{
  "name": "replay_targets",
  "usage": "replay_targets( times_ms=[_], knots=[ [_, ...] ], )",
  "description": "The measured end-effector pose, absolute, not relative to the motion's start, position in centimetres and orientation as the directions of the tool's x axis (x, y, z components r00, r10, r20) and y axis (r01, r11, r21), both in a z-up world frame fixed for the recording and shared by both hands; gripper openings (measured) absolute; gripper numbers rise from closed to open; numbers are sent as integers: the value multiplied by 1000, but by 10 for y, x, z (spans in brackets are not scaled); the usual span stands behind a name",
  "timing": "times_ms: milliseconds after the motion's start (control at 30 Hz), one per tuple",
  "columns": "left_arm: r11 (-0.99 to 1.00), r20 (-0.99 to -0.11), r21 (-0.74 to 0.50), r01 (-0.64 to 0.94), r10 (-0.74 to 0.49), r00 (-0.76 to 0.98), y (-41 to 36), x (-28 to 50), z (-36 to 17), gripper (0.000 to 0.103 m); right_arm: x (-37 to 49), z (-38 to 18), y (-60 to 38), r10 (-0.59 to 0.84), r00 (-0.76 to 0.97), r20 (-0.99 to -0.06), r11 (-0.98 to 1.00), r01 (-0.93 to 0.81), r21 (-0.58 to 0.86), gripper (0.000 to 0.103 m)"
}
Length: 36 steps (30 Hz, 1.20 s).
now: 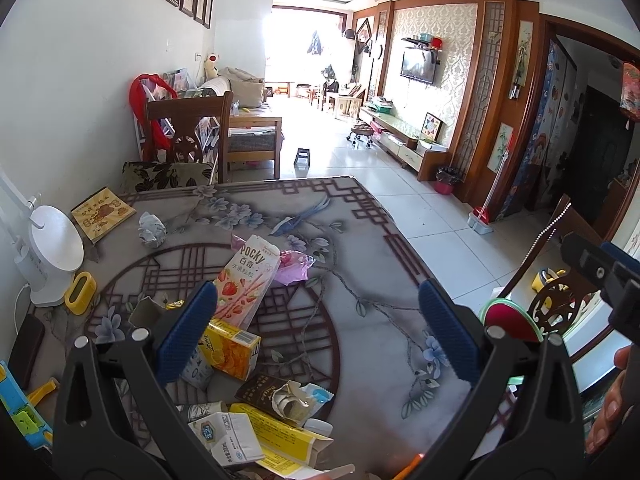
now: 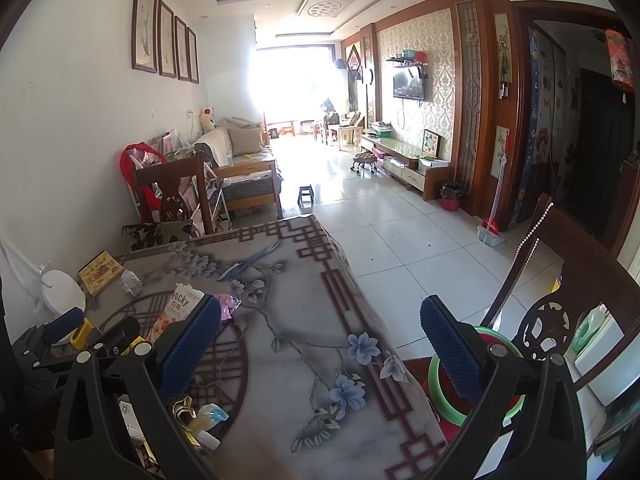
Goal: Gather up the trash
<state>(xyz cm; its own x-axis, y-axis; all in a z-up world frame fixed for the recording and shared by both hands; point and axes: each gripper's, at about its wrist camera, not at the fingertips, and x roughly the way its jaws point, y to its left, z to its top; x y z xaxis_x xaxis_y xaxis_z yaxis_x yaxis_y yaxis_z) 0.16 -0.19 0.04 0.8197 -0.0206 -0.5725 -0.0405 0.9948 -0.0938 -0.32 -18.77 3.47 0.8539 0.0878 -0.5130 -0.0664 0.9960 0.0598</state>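
Trash lies on the patterned table (image 1: 360,248): a pink Pocky box (image 1: 248,276), a yellow juice carton (image 1: 230,352), a white milk carton (image 1: 228,442), a pink wrapper (image 1: 294,266) and a crumpled paper ball (image 1: 152,230). My left gripper (image 1: 316,332) hovers open over the pile, nothing between its blue pads. The right gripper (image 2: 320,344) is open too, above the table's right part, with the Pocky box (image 2: 180,308) to its left. A red bin with a green rim (image 2: 476,384) sits below the table's right edge.
A white lamp base (image 1: 52,256), a yellow gadget (image 1: 80,292) and a small book (image 1: 102,214) stand at the table's left. Wooden chairs (image 1: 188,132) are behind the table and at its right (image 2: 560,292). Tiled floor stretches beyond. A hand (image 1: 612,404) shows at right.
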Motion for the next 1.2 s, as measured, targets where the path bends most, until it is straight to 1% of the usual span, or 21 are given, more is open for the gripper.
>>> replay_targets(
  times_ms=[1200],
  knots=[
    [994,-576,-107,-29,-38,816,-11,-3,-4,99,-5,32,-190,85,848,-523,996,-65,58,96]
  ],
)
